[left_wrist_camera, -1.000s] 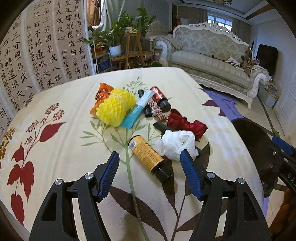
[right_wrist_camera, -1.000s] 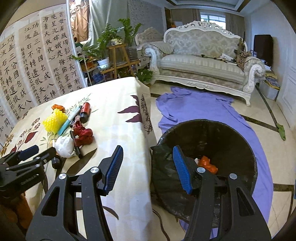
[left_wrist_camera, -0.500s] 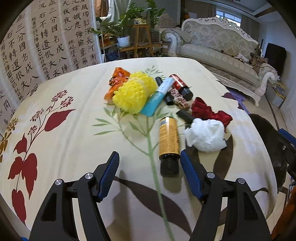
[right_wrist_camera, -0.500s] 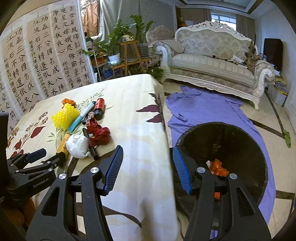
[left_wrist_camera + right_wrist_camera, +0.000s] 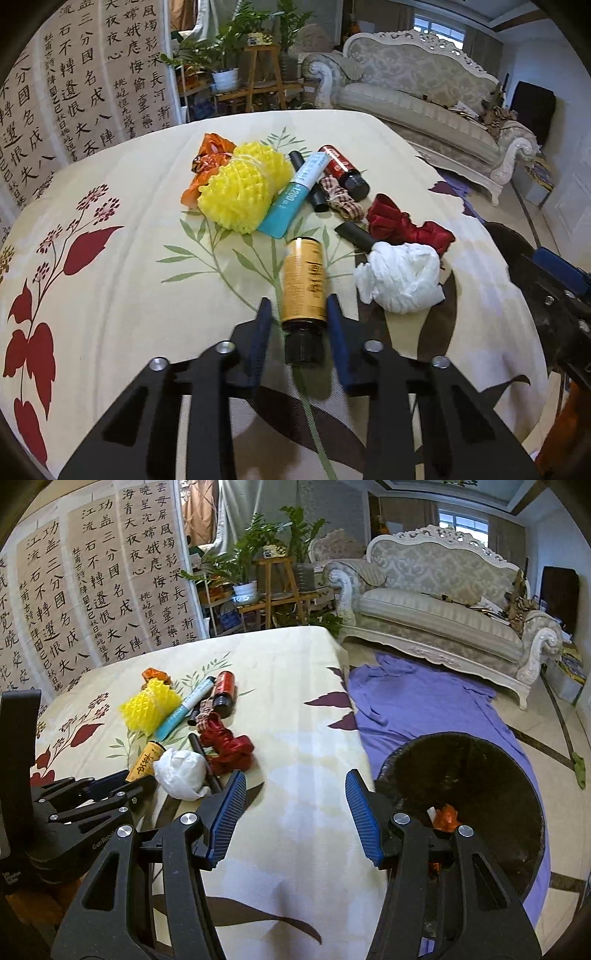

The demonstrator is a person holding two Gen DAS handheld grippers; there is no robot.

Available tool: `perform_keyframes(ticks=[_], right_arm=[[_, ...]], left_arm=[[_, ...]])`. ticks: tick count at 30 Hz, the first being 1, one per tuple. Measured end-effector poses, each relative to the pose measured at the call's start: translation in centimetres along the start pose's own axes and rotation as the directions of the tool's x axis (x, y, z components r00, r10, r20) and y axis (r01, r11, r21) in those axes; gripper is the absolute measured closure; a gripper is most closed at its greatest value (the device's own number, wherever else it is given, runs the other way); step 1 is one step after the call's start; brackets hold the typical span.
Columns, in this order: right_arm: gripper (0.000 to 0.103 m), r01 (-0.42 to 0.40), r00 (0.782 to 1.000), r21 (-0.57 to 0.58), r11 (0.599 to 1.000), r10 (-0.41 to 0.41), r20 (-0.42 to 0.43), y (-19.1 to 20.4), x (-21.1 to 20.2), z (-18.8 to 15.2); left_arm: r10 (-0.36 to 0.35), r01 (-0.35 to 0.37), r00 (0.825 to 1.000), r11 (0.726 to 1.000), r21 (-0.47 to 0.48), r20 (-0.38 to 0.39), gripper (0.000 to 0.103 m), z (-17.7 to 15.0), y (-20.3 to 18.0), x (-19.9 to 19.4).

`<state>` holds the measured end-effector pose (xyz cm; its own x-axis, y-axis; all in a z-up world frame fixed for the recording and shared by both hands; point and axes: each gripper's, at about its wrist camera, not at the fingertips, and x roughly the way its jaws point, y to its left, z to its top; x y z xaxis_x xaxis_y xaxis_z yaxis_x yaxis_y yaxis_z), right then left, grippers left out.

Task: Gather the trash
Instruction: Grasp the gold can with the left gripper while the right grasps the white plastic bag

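My left gripper (image 5: 300, 325) has just been closing its fingers around the yellow bottle (image 5: 303, 282) lying on the surface (image 5: 110, 295) beside a white wad (image 5: 400, 277); whether they press it I cannot tell. My right gripper (image 5: 295, 812) is spread, empty, near the bin (image 5: 480, 775).

Table (image 5: 110, 332) in cream floral cloth, yellow bottle (image 5: 303, 280), white wad (image 5: 400, 275), red ribbon (image 5: 406, 225), yellow foam net (image 5: 243, 192)

A pale carved sofa (image 5: 439, 602) faces calligraphy panels (image 5: 92, 590), potted plants (image 5: 255, 557) between, purple cloth (image 5: 424, 705) on tiled floor (image 5: 554, 723).
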<state>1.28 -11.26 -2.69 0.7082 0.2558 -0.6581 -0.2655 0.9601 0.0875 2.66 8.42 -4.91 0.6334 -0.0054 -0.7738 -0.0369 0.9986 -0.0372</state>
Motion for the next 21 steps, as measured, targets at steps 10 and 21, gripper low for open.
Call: perform_keyframes(ticks=[10,21], right_arm=[[0.048,-0.046,0.999,-0.050,0.998,0.045,-0.020,2.9,0.8,0.4],[0.048,-0.104,0.993,-0.128,0.986,0.096,-0.063,7.3,2.8,0.7]], left_arm=[[0.026,-0.025,0.999,0.999,-0.021,0.046,0.078,-0.4,2.0,-1.9],[0.133,-0.126,0.989,0.987,-0.100,0.067,0.078,-0.6,7.4,-2.6]])
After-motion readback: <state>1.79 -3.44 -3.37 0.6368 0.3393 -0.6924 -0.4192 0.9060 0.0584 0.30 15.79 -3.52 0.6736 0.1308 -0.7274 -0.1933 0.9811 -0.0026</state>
